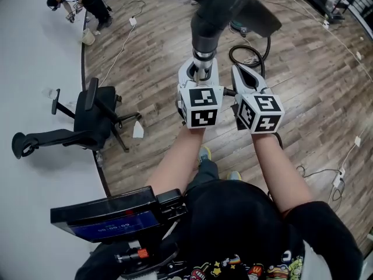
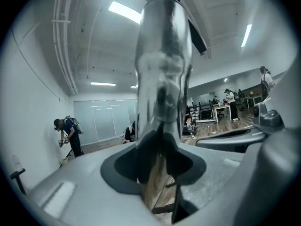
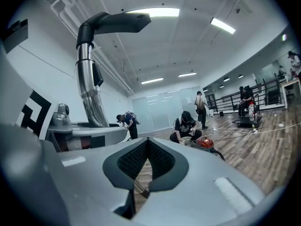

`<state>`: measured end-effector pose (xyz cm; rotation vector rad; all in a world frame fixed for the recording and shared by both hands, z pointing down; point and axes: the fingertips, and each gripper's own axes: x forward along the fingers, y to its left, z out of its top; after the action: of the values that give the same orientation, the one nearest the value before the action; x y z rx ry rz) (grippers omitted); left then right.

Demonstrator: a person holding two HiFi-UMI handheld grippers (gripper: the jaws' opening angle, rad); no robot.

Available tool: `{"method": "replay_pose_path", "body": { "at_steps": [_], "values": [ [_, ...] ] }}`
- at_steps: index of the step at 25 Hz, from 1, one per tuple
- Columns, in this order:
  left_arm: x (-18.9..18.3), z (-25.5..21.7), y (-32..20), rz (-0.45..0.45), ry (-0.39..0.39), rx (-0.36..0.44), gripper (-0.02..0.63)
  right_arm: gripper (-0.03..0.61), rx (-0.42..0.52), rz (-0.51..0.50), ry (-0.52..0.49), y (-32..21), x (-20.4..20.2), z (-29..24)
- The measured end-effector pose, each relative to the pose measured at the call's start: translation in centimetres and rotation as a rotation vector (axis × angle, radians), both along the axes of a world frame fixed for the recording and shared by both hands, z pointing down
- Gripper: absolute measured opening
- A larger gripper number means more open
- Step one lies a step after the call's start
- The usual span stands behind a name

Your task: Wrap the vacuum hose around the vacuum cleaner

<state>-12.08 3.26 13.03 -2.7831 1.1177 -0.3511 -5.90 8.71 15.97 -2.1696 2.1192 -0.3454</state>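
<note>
My left gripper is shut on the vacuum's chrome wand tube, which rises into a black bent handle piece. In the left gripper view the chrome tube stands upright between the jaws and fills the middle. My right gripper is held just to the right of the left one, shut, with nothing between its jaws. From the right gripper view the chrome tube and its black handle show at the left. A loop of black vacuum hose lies on the floor beyond the grippers.
An overturned black office chair lies at the left by the floor's edge. Cables and a power strip run over the wood floor at the right. People stand and crouch far off, one crouching by a red vacuum.
</note>
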Motion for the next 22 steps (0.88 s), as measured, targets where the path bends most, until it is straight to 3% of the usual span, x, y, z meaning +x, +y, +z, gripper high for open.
{"method": "replay_pose_path", "body": {
  "at_steps": [12,22],
  "values": [
    [-1.4,2.5,-9.1,0.161,-0.028,-0.052,0.149,0.023,-0.046,0.146,0.029,-8.0,-2.4,0.8],
    [-2.2,5.3,-10.8,0.212,-0.068,-0.097,0.15,0.023,-0.097,0.195,0.005,-9.1,-3.4,3.7]
  ]
}}
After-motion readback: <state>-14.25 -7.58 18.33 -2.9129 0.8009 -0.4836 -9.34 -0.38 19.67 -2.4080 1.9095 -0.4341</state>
